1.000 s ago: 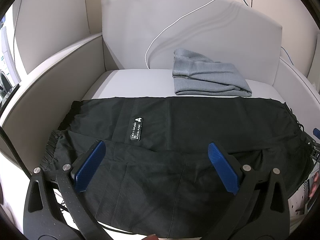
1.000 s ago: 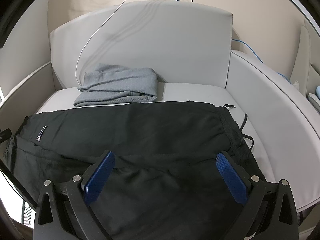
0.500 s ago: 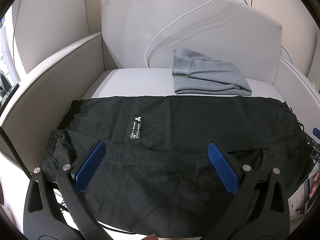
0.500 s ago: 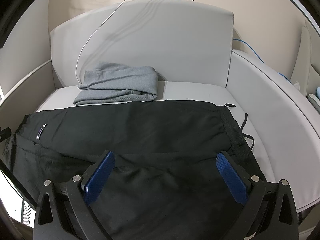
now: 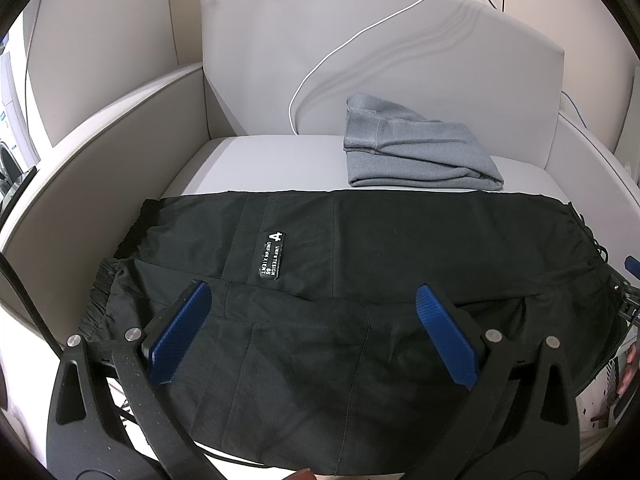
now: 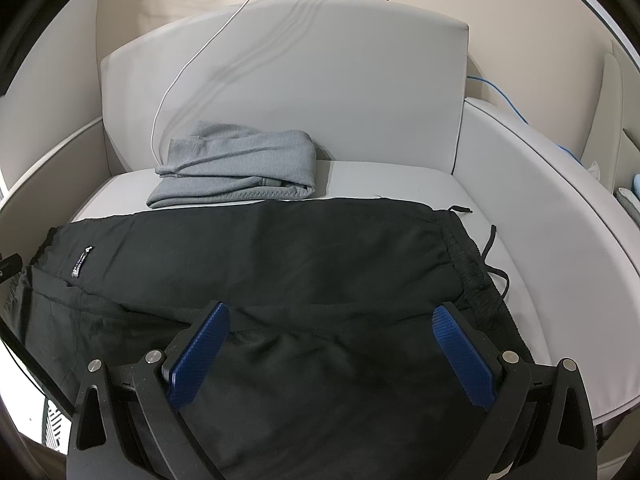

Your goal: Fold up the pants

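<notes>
Two hand-held grippers, left point(image 5: 308, 328) and right point(image 6: 328, 344), hung wide apart and empty over the black pants point(image 5: 360, 248), which lay across the sofa seat point(image 5: 256, 160). Best pinch both 6 o'clock corners together, lifting evenly toward 12 o'clock.

Black pants point(image 5: 360, 280) cover the front of the seat cushion point(image 5: 256, 164) edge to edge. Bare cushion lies open behind them at rear left — clear entry there. Rear centre is blocked by a folded grey garment point(image 5: 416, 156), just behind the pants' back edge. White cable point(image 5: 320, 64) hangs down the backrest point(image 6: 320, 92). 2 armrests wall both sides; drawstring point(image 6: 494, 256) trails on the bare right strip.
</notes>
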The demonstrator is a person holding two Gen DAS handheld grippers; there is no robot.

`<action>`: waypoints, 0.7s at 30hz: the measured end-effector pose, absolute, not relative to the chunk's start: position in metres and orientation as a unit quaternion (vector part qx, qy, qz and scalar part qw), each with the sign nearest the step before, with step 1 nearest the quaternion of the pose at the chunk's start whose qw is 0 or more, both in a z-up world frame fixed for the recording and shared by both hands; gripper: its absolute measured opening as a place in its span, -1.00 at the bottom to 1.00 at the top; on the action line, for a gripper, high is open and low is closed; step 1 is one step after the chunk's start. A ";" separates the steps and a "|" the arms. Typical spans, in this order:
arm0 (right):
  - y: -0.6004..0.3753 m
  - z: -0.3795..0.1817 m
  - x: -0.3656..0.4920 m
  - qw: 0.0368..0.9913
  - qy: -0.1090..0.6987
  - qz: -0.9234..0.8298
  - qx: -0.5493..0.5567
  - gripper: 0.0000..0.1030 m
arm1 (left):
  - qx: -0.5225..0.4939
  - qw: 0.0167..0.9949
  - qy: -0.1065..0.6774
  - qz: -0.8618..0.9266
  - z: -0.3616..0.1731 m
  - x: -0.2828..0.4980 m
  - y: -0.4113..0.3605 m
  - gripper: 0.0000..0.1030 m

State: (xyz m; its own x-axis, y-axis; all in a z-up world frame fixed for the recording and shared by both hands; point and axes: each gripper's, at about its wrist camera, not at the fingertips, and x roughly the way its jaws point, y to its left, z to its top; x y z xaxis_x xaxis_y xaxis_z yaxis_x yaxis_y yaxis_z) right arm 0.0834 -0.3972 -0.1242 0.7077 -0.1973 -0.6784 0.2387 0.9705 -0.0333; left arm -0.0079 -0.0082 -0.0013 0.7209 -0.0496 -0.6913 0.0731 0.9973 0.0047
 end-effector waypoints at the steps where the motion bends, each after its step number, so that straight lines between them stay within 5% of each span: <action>1: -0.397 -0.124 0.083 0.924 0.364 -0.118 0.028 1.00 | 0.017 0.927 0.372 -0.032 -0.001 -0.007 -0.009 0.98; 21: -0.393 -0.119 0.079 0.928 0.355 -0.107 0.026 1.00 | -0.077 0.919 0.386 -0.041 0.027 -0.008 0.032 0.97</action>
State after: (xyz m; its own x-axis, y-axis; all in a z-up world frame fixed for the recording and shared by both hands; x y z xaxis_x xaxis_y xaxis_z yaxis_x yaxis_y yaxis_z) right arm 0.0793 -0.3926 -0.1195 0.7247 -0.1792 -0.6654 0.2167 0.9759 -0.0268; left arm -0.0081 0.0320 0.0266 0.6992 -0.1345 -0.7022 0.0161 0.9849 -0.1726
